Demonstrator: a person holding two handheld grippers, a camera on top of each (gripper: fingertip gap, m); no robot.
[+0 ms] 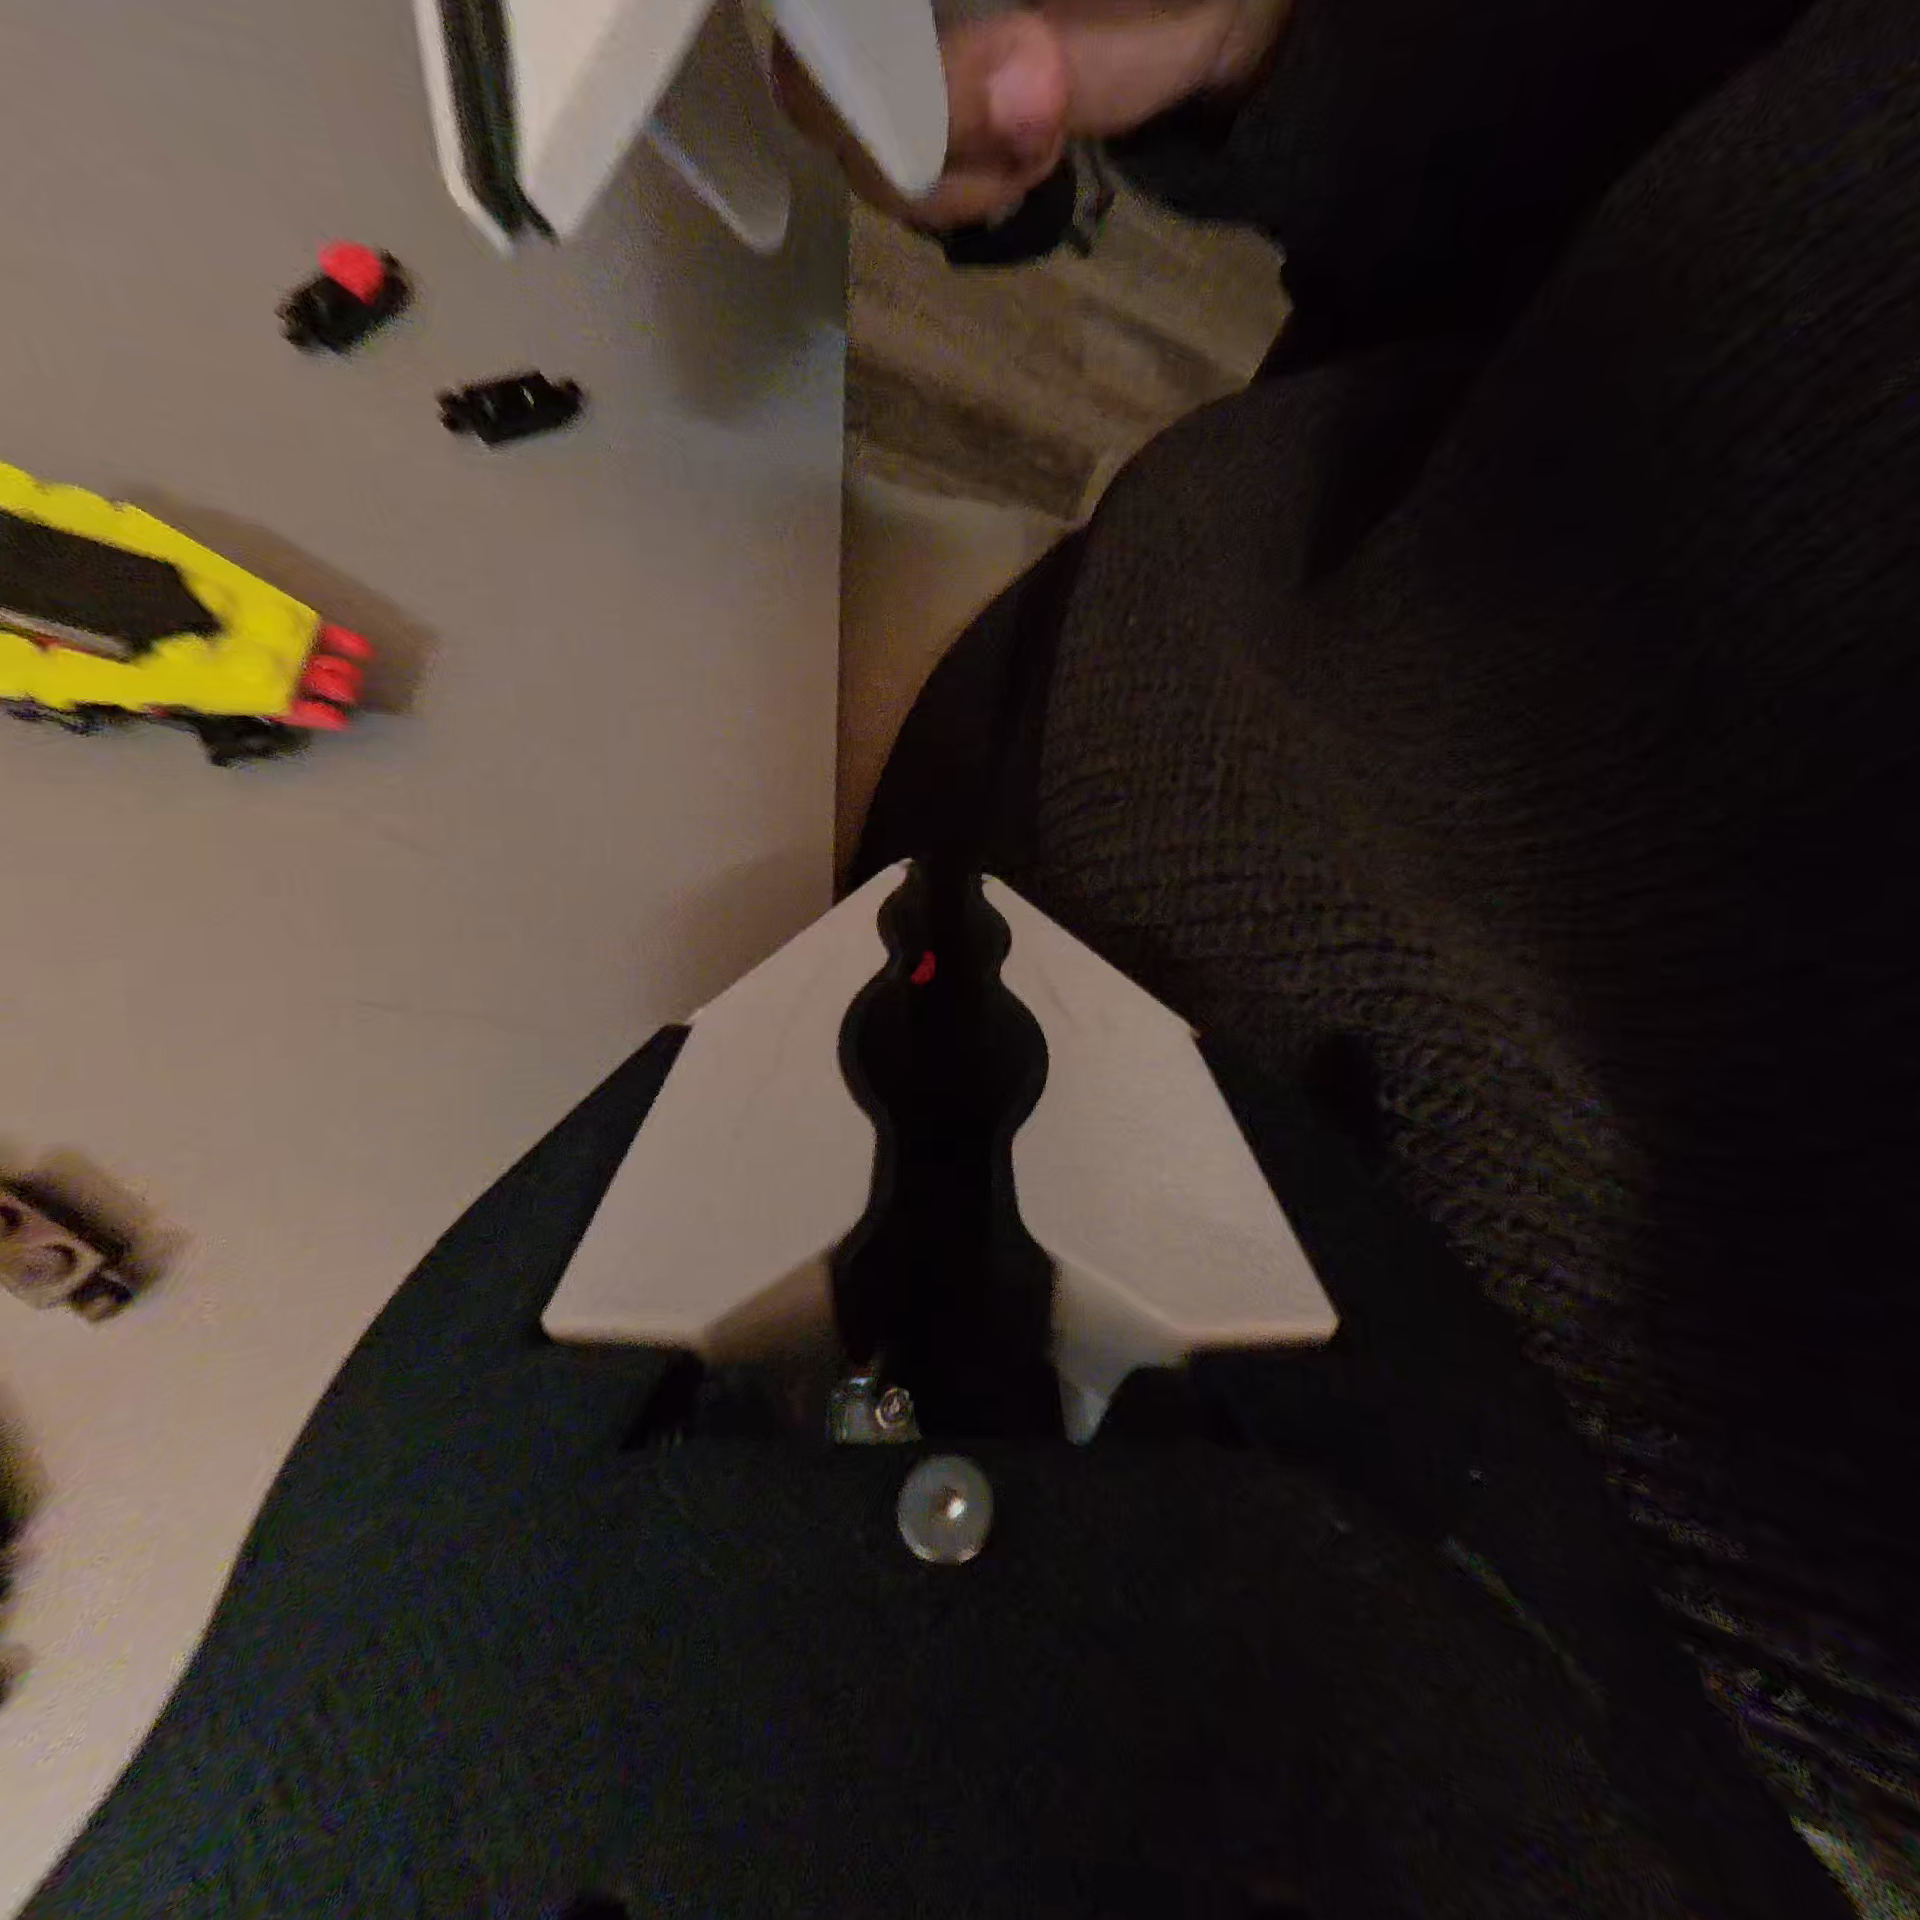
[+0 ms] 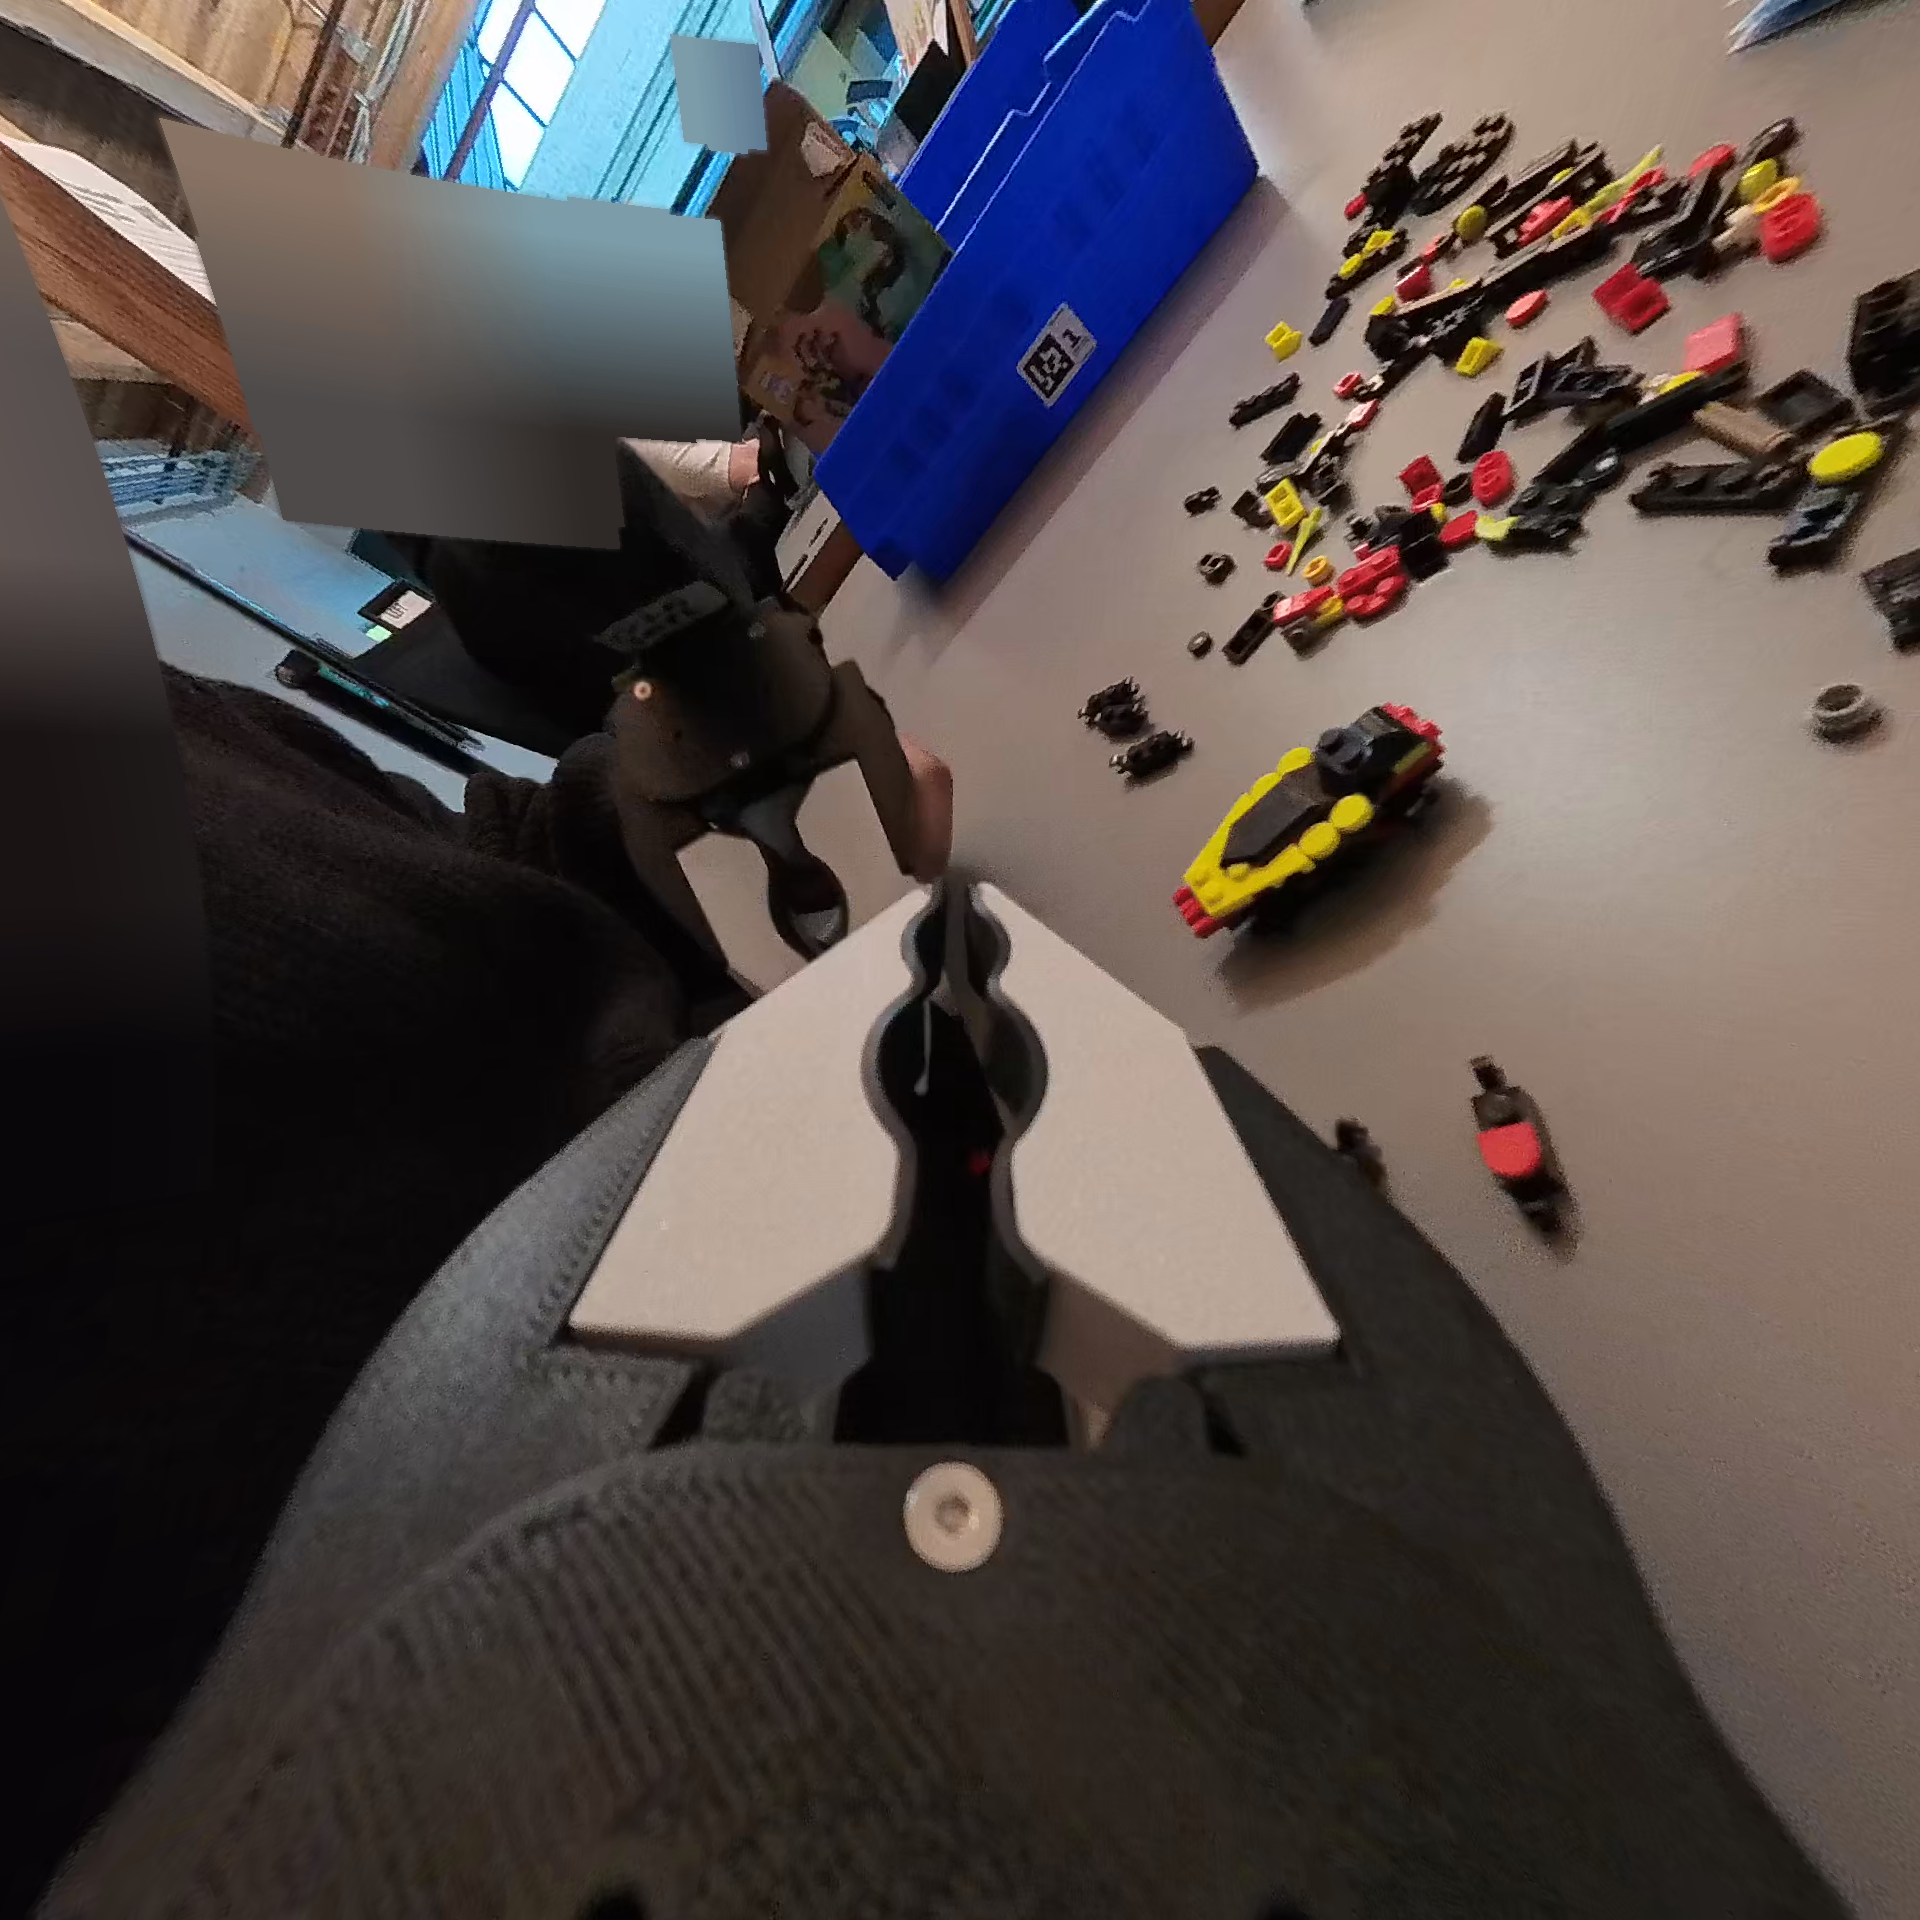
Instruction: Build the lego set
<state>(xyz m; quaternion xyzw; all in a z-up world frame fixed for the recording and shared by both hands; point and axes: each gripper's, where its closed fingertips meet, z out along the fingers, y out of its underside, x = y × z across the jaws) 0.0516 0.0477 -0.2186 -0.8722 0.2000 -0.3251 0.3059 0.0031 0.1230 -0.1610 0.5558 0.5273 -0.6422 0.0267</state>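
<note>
Left gripper (image 1: 943, 883) at worktop (image 1: 520, 935) edge, fingers pressed together. Right gripper (image 2: 951, 899) fingers likewise pressed together; bare worktop between it and car (image 2: 1314, 831).

Left wrist camera: sits behind its own claw (image 1: 945, 883), looks steeply down over the tabletop (image 1: 520, 935) edge, close to a dark knit sleeve (image 1: 1455, 831). Right wrist camera: rolled, higher, looks along the tabletop toward a blue bin (image 2: 1049, 260). Both views share the yellow brick car (image 1: 156, 623) (image 2: 1309, 831) and show the other claw.
</note>
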